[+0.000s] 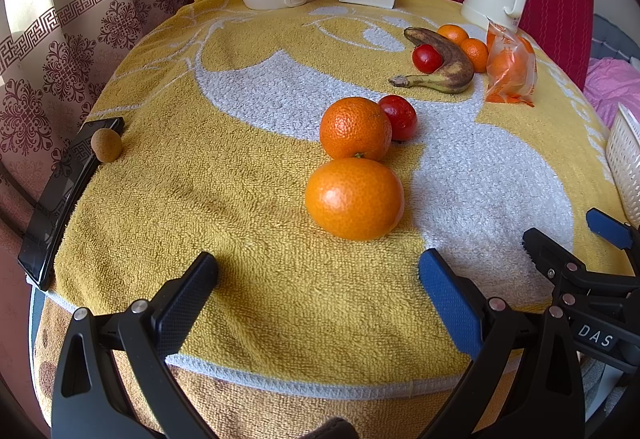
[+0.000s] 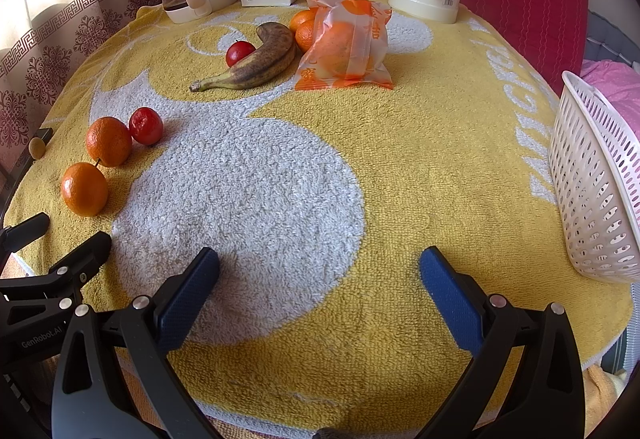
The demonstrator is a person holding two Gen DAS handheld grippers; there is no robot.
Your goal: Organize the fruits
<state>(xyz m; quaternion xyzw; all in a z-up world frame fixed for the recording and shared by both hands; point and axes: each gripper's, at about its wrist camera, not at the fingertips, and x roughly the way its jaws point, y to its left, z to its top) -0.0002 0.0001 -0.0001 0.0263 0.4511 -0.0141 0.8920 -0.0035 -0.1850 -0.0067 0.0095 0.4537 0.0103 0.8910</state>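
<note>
I have the left gripper (image 1: 318, 279) and the right gripper (image 2: 319, 277) both spread wide and holding nothing, low over the yellow-and-white towel-covered table (image 2: 420, 143). Two round oranges (image 1: 355, 198) touch just ahead of my left gripper beside a red tomato (image 1: 399, 117). The spotted brown banana (image 2: 256, 63), bagged oranges (image 2: 346, 47) and white perforated plastic basket (image 2: 596, 183) lie farther off.

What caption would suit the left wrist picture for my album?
Open left claw faces two oranges and a red fruit on a yellow towel; a banana lies farther back.
</note>
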